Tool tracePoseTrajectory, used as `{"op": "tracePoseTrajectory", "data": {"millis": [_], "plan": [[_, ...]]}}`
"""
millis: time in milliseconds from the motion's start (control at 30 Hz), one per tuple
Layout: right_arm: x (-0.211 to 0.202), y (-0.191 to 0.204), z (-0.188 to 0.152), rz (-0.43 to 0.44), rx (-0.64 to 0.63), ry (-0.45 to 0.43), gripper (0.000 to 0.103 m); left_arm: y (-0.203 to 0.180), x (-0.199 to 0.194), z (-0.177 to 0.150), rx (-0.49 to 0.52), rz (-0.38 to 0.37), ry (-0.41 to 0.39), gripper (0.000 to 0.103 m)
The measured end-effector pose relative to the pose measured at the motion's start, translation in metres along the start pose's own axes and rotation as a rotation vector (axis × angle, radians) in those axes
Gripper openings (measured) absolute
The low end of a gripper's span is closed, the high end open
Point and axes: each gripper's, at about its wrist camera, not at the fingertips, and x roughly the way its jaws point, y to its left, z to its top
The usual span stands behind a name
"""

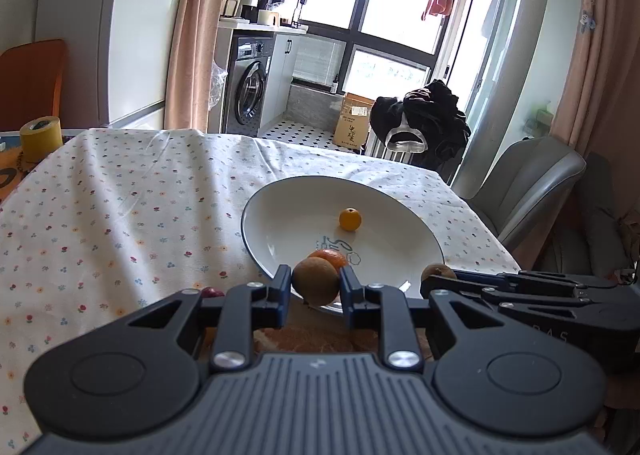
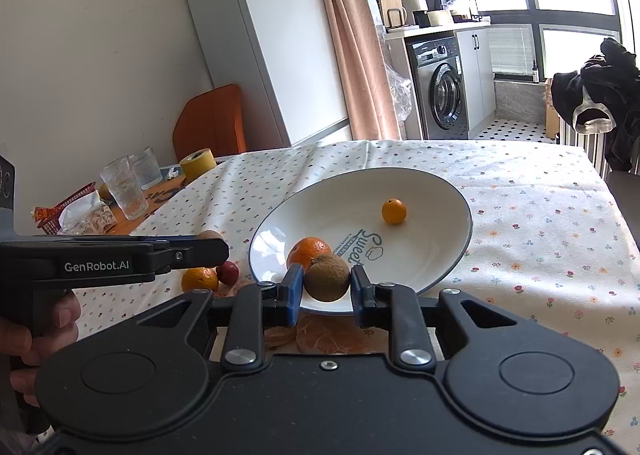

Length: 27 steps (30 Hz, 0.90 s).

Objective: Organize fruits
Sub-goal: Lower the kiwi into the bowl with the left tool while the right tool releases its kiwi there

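- Left wrist view: the left black two-finger gripper (image 1: 315,282) was clamped on a fuzzy brown oval kiwi (image 1: 315,281), held between its blue-padded fingers (image 1: 281,287) just above the near rim of the white round plate with a dark edge (image 1: 256,231).
- The kiwi's long axis ran roughly crosswise, from finger to finger.
- A large orange mandarin (image 1: 332,257) lay in the plate directly behind the kiwi; a small orange kumquat (image 1: 350,219) sat farther in, well apart.
- Blue print on the plate floor was not legible here.
- Right wrist view: the right black two-finger gripper (image 2: 327,283) gripped a second brown fuzzy kiwi (image 2: 327,282), over the plate's near rim (image 2: 448,275), its long axis tilted slightly, stem end up-left.
- The plate read "Sweet".
- The left gripper's body, at left, carried "GenRobot.AI".
- On the flowered tablecloth (image 2: 540,223) beside the plate lay another orange mandarin (image 2: 199,279) and a small dark red fruit (image 2: 228,273).
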Motion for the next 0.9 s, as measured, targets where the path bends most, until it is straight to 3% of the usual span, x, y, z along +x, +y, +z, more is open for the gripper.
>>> {"op": "tracePoseTrajectory", "data": {"millis": [433,733,900], "plan": [[0.002,-0.019,0.003,-0.030,0.019,-0.009,0.024,-0.021,0.034,0.007,0.022,-0.055,0.049,0.024],[0.008,-0.016,0.002,-0.025,0.014,0.005,0.024,-0.006,0.029,0.007,-0.022,-0.027,0.047,0.029],[0.011,-0.010,0.004,-0.021,0.005,0.007,0.024,0.009,0.023,0.004,-0.054,0.009,0.054,0.040]]}}
